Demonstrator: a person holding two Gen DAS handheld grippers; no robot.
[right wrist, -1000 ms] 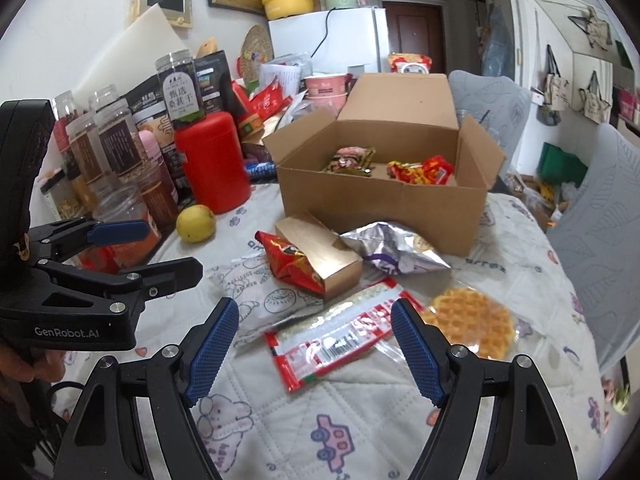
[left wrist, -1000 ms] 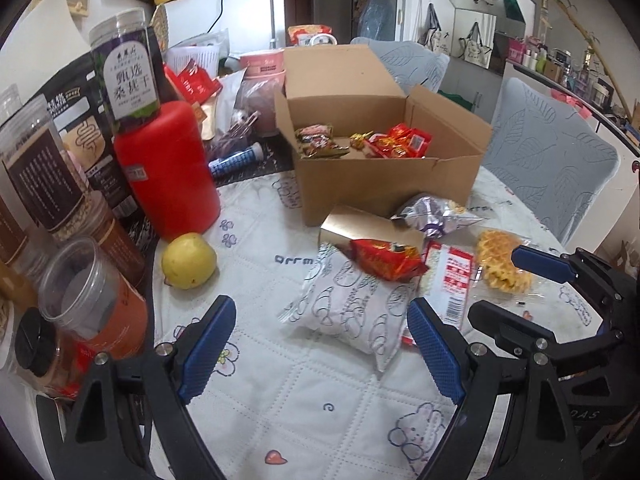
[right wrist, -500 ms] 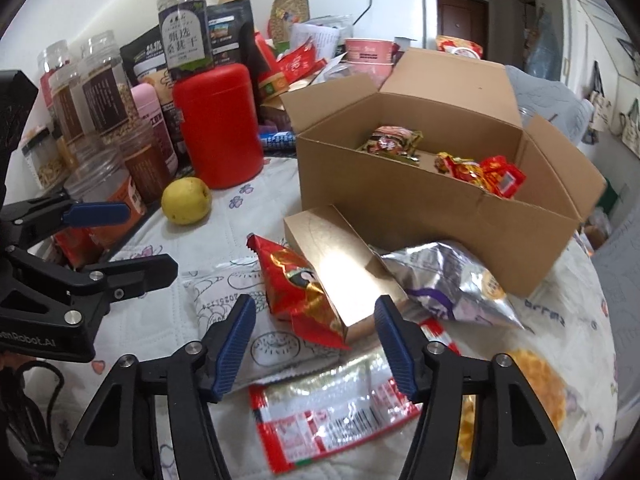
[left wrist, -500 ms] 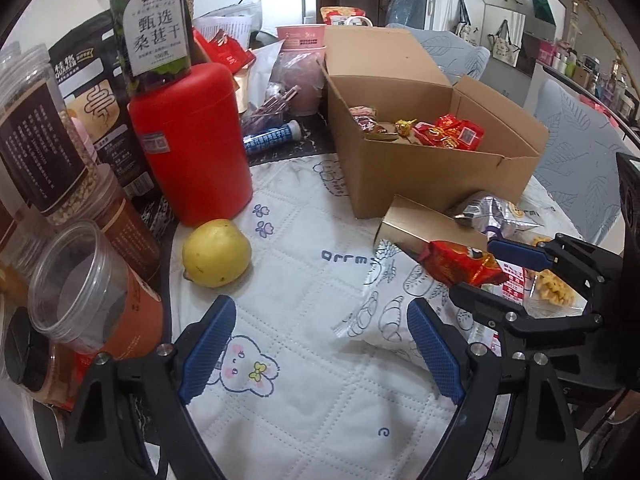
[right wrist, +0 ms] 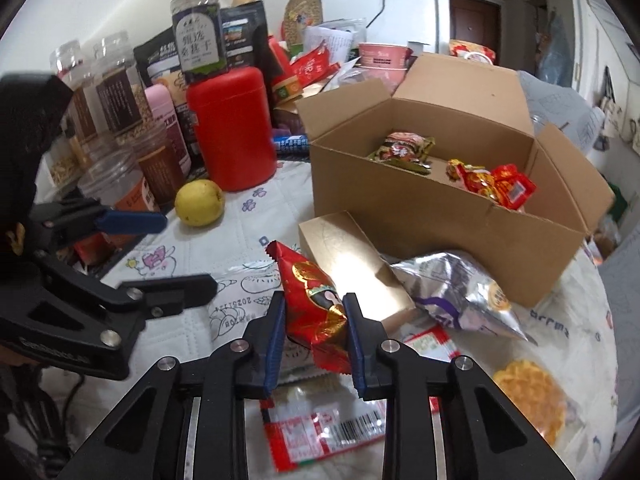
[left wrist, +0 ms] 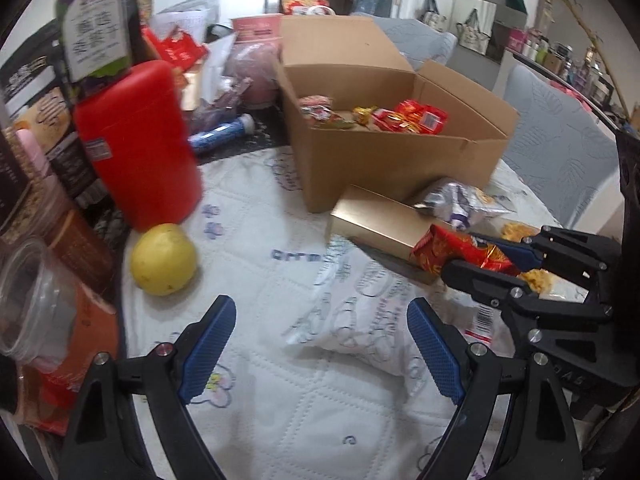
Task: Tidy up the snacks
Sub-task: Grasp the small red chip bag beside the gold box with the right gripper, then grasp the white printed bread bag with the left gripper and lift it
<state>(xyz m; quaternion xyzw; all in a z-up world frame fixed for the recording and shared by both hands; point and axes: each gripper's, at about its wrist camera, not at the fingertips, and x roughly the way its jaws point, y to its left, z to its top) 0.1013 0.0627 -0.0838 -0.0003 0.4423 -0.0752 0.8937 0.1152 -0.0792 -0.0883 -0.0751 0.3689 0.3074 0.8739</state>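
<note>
- Two grippers are over the table, and only one has a snack.
- The right gripper (right wrist: 314,334) has its blue fingers squeezed on the red snack packet (right wrist: 316,304). It pinches the packet near the lower end, so the pointy top sticks up and away.
- I think it holds the packet this way so it can carry it to the cardboard box (right wrist: 440,216), where other red snacks (right wrist: 492,184) already lie.
- The packet is right beside the gold box (right wrist: 348,264), which lies just in front of the cardboard box.
- The left gripper (left wrist: 320,352) has its fingers wide apart and holds nothing. It hangs above the white bread bag (left wrist: 360,308), maybe ready to take it.
- More snacks wait on the tablecloth (left wrist: 256,208): a silver bag (right wrist: 460,292), a round waffle (right wrist: 528,396), and a flat red and white packet (right wrist: 332,428) under the right gripper.
- The near wall of the cardboard box stands in the way, so the packet has to go up and over it. The gold box and silver bag sit in that path too.
- Off to the left are a yellow fruit (left wrist: 164,258), a red canister (left wrist: 140,144) and jars (right wrist: 116,92). They are well apart from the packet.
</note>
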